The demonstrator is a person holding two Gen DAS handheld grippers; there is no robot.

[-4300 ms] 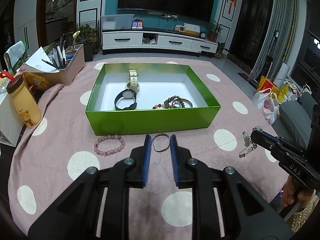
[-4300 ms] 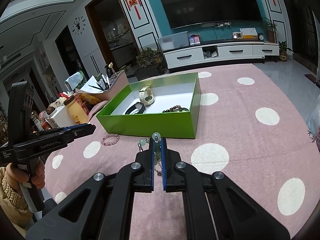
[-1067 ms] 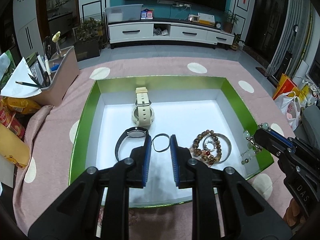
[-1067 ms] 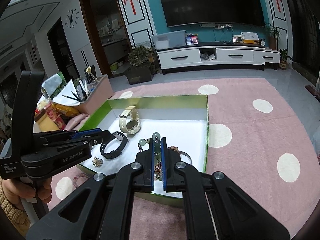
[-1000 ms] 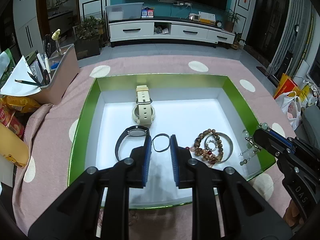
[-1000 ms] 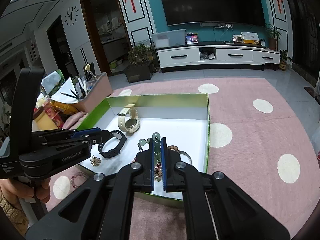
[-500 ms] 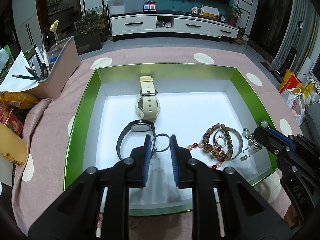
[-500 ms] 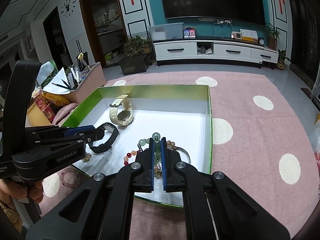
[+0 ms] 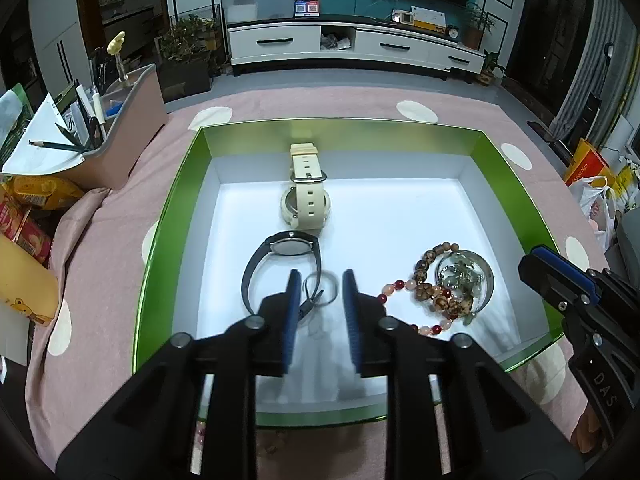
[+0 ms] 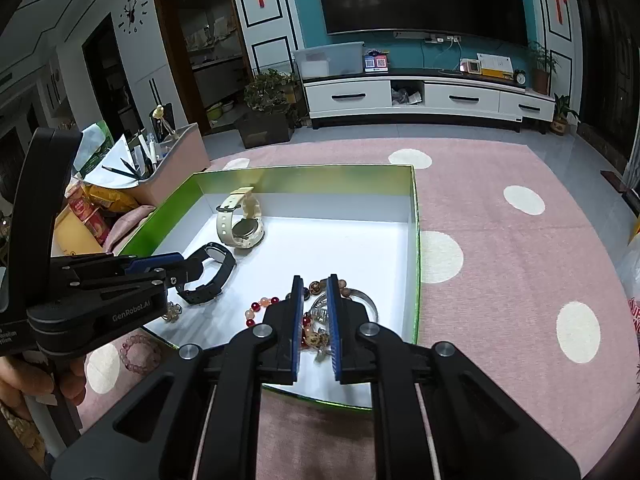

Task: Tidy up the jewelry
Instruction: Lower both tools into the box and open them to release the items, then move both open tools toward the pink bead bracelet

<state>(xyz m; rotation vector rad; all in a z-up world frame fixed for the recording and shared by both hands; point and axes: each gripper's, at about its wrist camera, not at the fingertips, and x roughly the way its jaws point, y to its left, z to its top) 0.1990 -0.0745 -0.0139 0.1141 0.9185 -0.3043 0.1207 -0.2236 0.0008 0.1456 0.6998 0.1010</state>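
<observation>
Opening over the green box point(image 9: 160, 216), both hand-held grippers, left point(image 9: 320, 294) and right point(image 10: 314, 312), grip nothing (two watches inside, one thin ring point(image 9: 322, 288)).

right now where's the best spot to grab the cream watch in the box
Take the cream watch by its strap, near the buckle. The strap rises from the case and leans on the far wall of the box, so it stands clear of the floor. Come from above, claw across the strap's flat faces; the round case lies low and wide.
</observation>
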